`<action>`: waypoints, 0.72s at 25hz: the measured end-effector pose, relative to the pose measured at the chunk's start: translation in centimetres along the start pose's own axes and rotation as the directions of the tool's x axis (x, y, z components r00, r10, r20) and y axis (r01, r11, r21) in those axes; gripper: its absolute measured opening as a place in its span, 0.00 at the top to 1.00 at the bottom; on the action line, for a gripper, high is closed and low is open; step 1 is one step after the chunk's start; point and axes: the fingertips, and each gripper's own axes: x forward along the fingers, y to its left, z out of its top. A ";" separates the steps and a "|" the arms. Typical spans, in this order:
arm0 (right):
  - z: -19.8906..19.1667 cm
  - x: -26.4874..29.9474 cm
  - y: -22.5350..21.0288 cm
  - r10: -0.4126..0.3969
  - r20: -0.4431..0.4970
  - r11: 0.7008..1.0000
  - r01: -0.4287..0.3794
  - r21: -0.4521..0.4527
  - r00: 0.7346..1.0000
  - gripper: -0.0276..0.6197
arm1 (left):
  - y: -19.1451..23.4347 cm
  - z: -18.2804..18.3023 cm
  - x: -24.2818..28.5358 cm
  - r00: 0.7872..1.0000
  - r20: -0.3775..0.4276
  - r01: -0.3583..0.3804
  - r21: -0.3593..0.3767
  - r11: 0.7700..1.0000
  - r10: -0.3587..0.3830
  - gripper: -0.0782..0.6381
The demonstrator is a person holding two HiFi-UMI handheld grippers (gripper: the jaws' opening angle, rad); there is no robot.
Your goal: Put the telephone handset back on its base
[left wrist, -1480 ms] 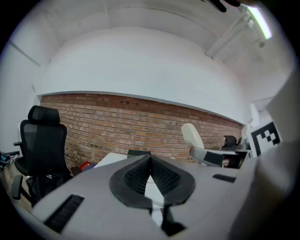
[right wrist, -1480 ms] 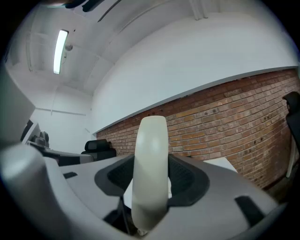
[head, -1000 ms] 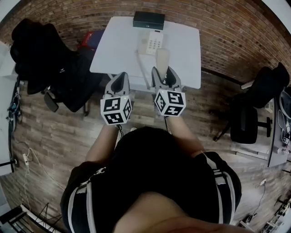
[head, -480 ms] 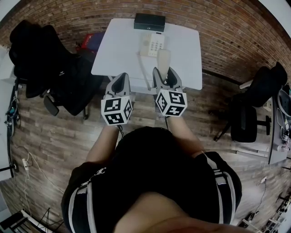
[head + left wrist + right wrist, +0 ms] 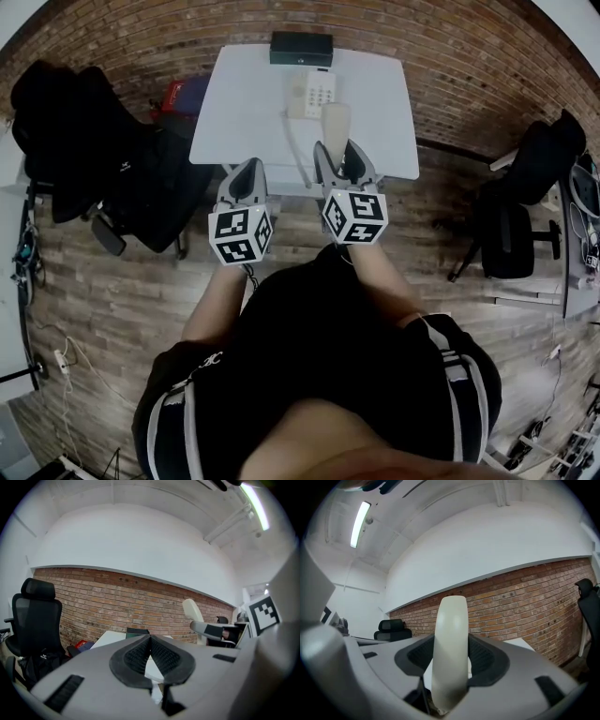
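My right gripper [image 5: 336, 148] is shut on the cream telephone handset [image 5: 335, 125], which sticks out past its jaws over the near edge of the white table [image 5: 244, 103]. In the right gripper view the handset [image 5: 450, 653] stands upright between the pads of the right gripper [image 5: 451, 660]. The white telephone base [image 5: 312, 93] with its keypad lies on the table just beyond the handset. A thin cord [image 5: 294, 148] runs from the base toward me. My left gripper [image 5: 246, 175] is shut and holds nothing, near the table's front edge; the left gripper [image 5: 150, 654] shows its pads pressed together.
A dark box [image 5: 301, 48] sits at the table's far edge against the brick wall. A black office chair with dark clothing [image 5: 103, 141] stands left of the table, with a red object [image 5: 176, 94] beside it. Another black chair [image 5: 525, 216] stands at the right on the wood floor.
The view has shifted slightly; both grippers have stayed almost in place near the table's front edge, with the handset still in the right one.
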 end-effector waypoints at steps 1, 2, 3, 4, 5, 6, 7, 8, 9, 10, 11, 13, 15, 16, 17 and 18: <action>-0.1 -0.1 0.0 -0.004 -0.004 1.000 0.004 -0.008 1.000 0.65 | 0.0 -0.1 0.0 1.000 0.000 0.004 0.000 1.000 -0.004 0.89; -0.3 -0.1 -0.1 -0.010 -0.008 1.000 0.010 -0.014 1.000 0.65 | 0.0 -0.1 0.0 1.000 0.001 0.008 0.000 1.000 -0.008 0.89; -0.4 -0.1 -0.2 -0.016 -0.011 1.000 0.016 -0.018 1.000 0.65 | 0.0 -0.2 0.1 1.000 0.000 0.011 -0.002 1.000 -0.011 0.89; -0.5 0.1 -0.2 -0.020 -0.015 1.000 0.020 -0.021 1.000 0.65 | 0.0 -0.2 0.3 1.000 -0.001 0.014 -0.004 1.000 -0.014 0.89; -0.7 0.2 -0.3 -0.021 -0.019 1.000 0.021 -0.022 1.000 0.64 | 0.0 -0.3 0.4 1.000 -0.002 0.016 -0.005 1.000 -0.016 0.89; -0.8 0.3 -0.3 -0.020 -0.021 1.000 0.019 -0.021 1.000 0.65 | -0.1 -0.4 0.6 1.000 -0.003 0.018 -0.004 1.000 -0.018 0.89; -0.9 0.5 -0.4 -0.018 -0.022 1.000 0.017 -0.020 1.000 0.65 | -0.1 -0.5 0.8 1.000 -0.004 0.019 -0.001 1.000 -0.019 0.89; -1.0 0.7 -0.6 -0.016 -0.021 1.000 0.016 -0.018 1.000 0.65 | -0.2 -0.5 1.0 1.000 -0.004 0.019 0.001 1.000 -0.019 0.89; -1.1 1.0 -0.8 -0.015 -0.020 1.000 0.015 -0.015 1.000 0.65 | -0.2 -0.5 1.3 1.000 -0.004 0.019 0.004 1.000 -0.019 0.89; -1.1 1.4 -1.0 -0.014 -0.018 1.000 0.013 -0.013 1.000 0.65 | -0.2 -0.4 1.7 1.000 -0.003 0.018 0.007 1.000 -0.018 0.89; -1.1 1.7 -1.2 -0.012 -0.017 1.000 0.012 -0.011 1.000 0.65 | -0.1 -0.3 2.0 1.000 -0.001 0.016 0.009 1.000 -0.016 0.89; -1.1 2.6 -1.6 -0.010 -0.016 1.000 0.010 -0.011 1.000 0.65 | 0.3 0.1 2.6 1.000 0.004 0.009 0.011 1.000 -0.009 0.89; -1.1 3.6 -1.8 -0.008 -0.013 1.000 0.008 -0.011 1.000 0.64 | 0.8 0.3 3.5 1.000 0.006 0.003 0.012 1.000 -0.003 0.89; -1.1 4.1 -1.9 -0.005 -0.011 1.000 0.005 -0.011 1.000 0.65 | 1.0 0.4 4.0 1.000 0.006 0.001 0.013 1.000 -0.001 0.89; -1.0 4.6 -2.0 -0.001 -0.008 1.000 0.001 -0.010 1.000 0.65 | 1.3 0.5 4.5 1.000 0.007 0.000 0.015 1.000 0.000 0.89; -1.0 5.2 -2.1 0.004 -0.007 1.000 -0.004 -0.010 1.000 0.65 | 1.5 0.7 5.1 1.000 0.007 -0.002 0.017 1.000 0.002 0.89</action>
